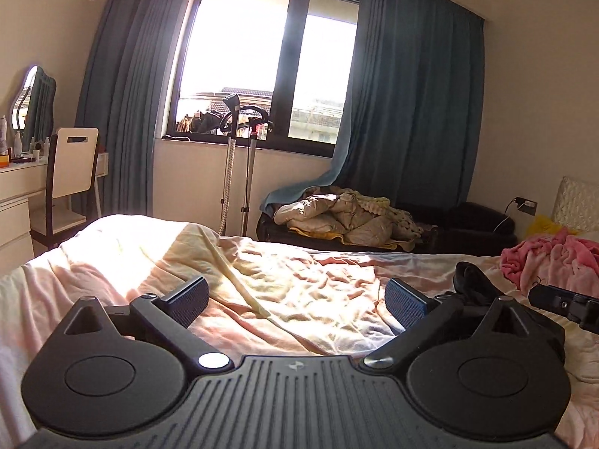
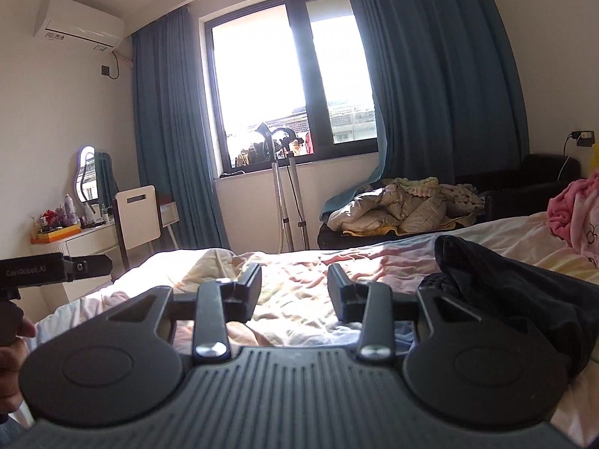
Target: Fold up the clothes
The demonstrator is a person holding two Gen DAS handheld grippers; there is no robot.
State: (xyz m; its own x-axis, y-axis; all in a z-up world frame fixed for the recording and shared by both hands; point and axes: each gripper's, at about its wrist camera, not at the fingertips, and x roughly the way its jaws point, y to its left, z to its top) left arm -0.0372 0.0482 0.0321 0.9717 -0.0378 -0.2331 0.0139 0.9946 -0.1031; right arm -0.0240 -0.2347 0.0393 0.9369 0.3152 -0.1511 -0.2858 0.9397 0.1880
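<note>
From the left wrist, the left gripper (image 1: 295, 297) hangs over the bed (image 1: 262, 277) with its jaws wide apart and nothing between them. A dark garment (image 1: 473, 280) lies on the rumpled sheet to its right, just past the right finger, and a pink garment (image 1: 543, 258) sits further off near the headboard. A pinch here would likely gather loose sheet instead of clothing.

From the right wrist, the right gripper (image 2: 294, 290) has its jaws partly apart and empty, pointing almost level across the bed. The dark garment (image 2: 524, 295) lies bunched just to its right, beside the gripper body and not between the fingers. Bunched like this, it hides its edges, so a blind grab could catch several layers and give a crooked fold.
</note>
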